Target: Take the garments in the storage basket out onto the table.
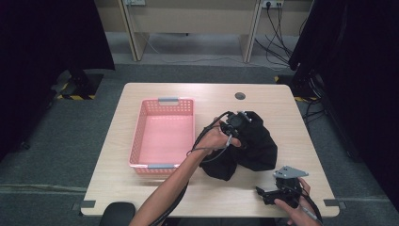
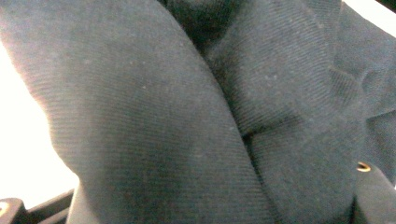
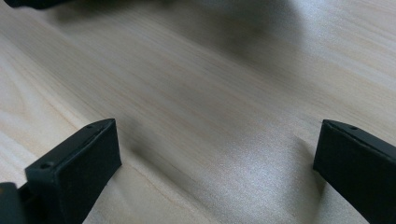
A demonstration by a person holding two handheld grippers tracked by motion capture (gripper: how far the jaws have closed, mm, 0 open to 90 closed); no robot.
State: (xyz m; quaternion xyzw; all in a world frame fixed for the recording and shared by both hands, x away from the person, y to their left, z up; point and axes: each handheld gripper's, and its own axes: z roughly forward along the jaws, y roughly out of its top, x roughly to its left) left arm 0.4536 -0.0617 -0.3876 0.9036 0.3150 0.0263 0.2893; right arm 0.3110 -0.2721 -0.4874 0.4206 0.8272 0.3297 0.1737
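A black cloth (image 1: 256, 146) lies crumpled on the table (image 1: 216, 94), a little right of centre in the high view, just right of the pink basket (image 1: 162, 134). It is a soft, bunched heap with two lobes: a larger mass toward the right and a smaller lump at lower left, nearer the bottom edge of the frame. Its surface is matt and dark, with deep folds that are hard to read from above.

In the left gripper view the cloth (image 2: 187, 116) is very close: a fine ribbed or twill weave, dark grey-black, rolling in thick rounded folds with a deep crease running from upper centre toward lower right. A small brass-coloured eyelet (image 2: 363, 166) sits at the right edge, low in the frame. Bright table shows at far left and upper right.

The left gripper (image 1: 235, 123) sits on the upper left part of the heap in the high view, its jaws clenched on the cloth; the pads themselves are buried in fabric.

The right gripper (image 1: 275, 193) rests low at the lower right of the high view, well apart from the cloth. In the right gripper view its jaws stand wide, released, with bare wood between them.
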